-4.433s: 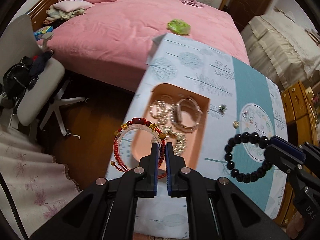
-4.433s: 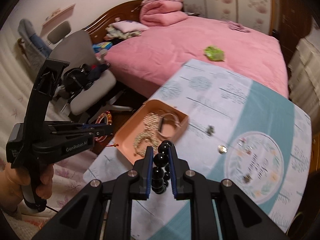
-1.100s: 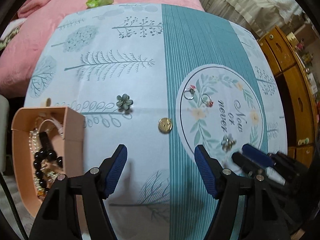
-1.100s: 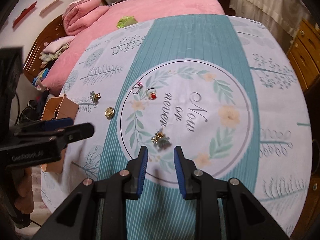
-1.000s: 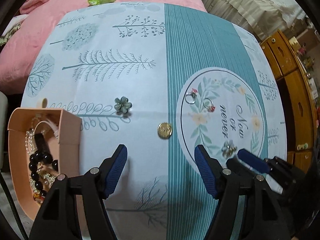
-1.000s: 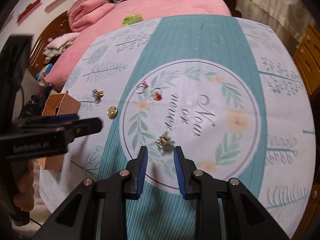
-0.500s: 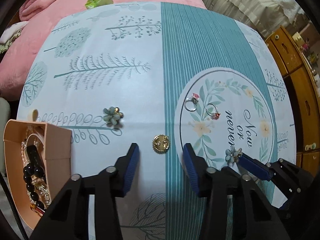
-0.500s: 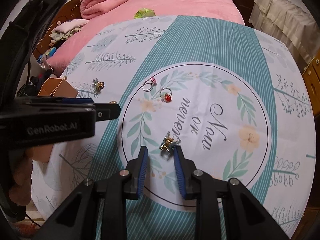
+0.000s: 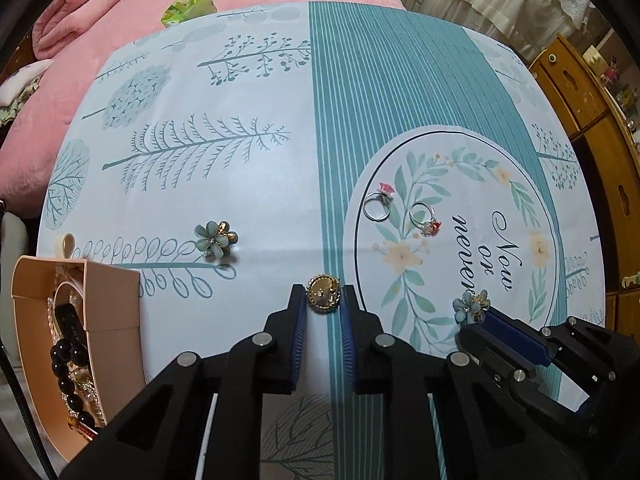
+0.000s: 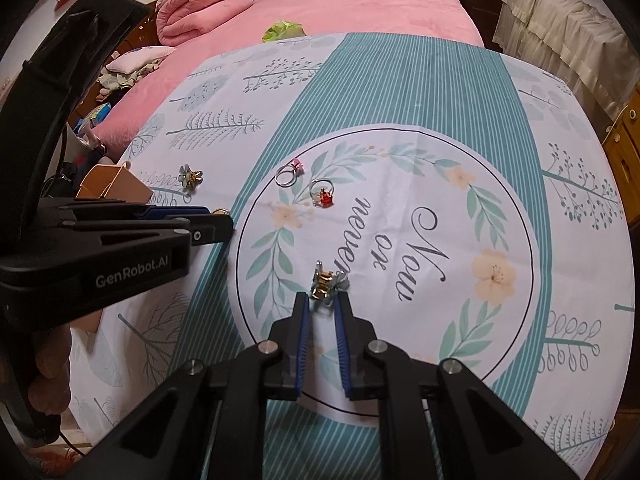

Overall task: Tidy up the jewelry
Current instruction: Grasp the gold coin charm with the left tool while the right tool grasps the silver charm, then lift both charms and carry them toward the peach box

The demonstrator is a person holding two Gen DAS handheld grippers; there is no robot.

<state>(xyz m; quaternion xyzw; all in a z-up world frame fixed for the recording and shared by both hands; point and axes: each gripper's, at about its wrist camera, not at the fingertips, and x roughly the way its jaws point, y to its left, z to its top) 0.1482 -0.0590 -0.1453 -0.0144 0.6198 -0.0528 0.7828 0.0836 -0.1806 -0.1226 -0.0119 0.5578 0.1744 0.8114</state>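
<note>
Round gold brooch lies flat on the desk at the edge of the teal stripe, flanked by the left gripper, which points steeply down; its fingers have just been closing and now touch the brooch's sides. Flower earring, pale blue petals with a gold clip, sits tilted inside the printed wreath between the tips of the right gripper, also steeply down, jaws just closing and nipping it. Left: peach box holding black beads; beyond, second flower earring and two rings.
</note>
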